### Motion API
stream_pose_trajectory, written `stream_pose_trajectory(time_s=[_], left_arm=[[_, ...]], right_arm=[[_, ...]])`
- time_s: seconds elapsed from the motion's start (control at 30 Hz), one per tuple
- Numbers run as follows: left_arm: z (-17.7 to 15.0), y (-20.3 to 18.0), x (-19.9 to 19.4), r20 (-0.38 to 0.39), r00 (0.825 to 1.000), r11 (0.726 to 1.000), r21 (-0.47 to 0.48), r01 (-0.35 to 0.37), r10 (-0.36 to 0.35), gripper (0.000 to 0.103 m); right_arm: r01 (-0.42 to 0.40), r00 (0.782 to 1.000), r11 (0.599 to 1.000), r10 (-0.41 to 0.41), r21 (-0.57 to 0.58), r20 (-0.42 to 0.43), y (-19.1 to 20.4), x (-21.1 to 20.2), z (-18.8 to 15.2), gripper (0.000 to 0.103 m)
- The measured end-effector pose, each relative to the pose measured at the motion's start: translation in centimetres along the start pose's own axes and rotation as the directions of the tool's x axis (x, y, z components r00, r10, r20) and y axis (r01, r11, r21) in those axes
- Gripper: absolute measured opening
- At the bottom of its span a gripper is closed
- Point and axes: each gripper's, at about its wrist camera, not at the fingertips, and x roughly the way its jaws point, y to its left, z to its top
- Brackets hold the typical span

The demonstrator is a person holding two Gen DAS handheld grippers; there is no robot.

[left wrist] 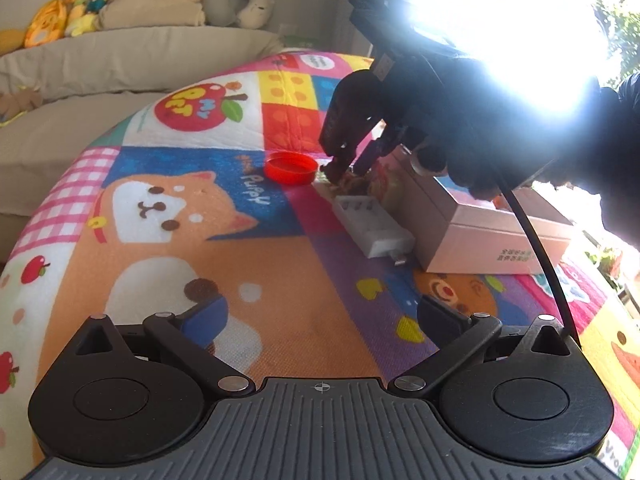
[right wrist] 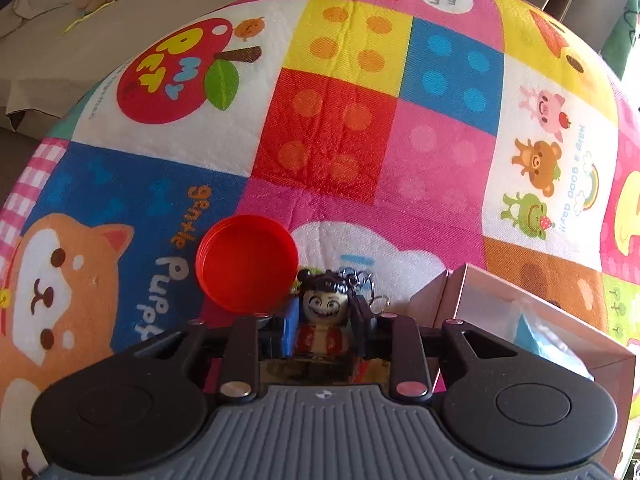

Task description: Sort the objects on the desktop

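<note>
My right gripper (right wrist: 323, 330) is shut on a small doll keychain (right wrist: 325, 308) with black hair, a grinning face and a metal ring. It holds it low over the mat, just right of a red round lid (right wrist: 247, 264). In the left wrist view the right gripper (left wrist: 352, 156) reaches down by the red lid (left wrist: 291, 168), above a white battery charger (left wrist: 372, 226) and next to a pink box (left wrist: 492, 228). My left gripper (left wrist: 320, 316) is open and empty, above the colourful mat.
The colourful cartoon play mat (right wrist: 360, 128) covers the work surface. The open pink box (right wrist: 520, 320) holds a blue packet and stands right of my right gripper. A beige sofa (left wrist: 120, 52) with plush toys lies behind. Strong window glare fills the upper right.
</note>
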Motion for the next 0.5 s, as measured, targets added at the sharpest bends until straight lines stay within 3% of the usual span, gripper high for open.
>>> stream_pose_trajectory(time_s=[0.13,0.27,0.4,0.43,0.5], left_arm=[[-0.5,-0.3,-1.0,-0.008,1.000,0.999,0.052,0.008,-0.008,0.103],[-1.1,-0.3,-1.9,-0.039,0.999,0.997,0.062,0.037,-0.034,0.103],[-1.9,-0.8,-3.1,-0.071,0.995,0.993,0.094,0.073,-0.067,0.103],[-2.0,-1.1,-3.4,-0.077,0.994,0.991,0.105,0.082,-0.074,0.103],[-2.1,-1.6,-3.4,-0.082,0.994,0.989,0.122,0.088,-0.078,0.103]], right_arm=[[-0.109,0.994,0.994,0.108,-0.013,-0.031,0.8,-2.5,-3.0,0.026],[-0.237,0.970,0.971,0.235,-0.029,-0.061,1.4,-5.2,-7.1,0.026],[-0.416,0.906,0.909,0.412,-0.027,-0.096,1.2,-8.7,-12.6,0.027],[-0.427,0.902,0.904,0.423,-0.035,-0.081,1.1,-9.4,-13.8,0.027],[-0.385,0.922,0.918,0.387,-0.091,0.008,0.8,-11.3,-16.1,0.027]])
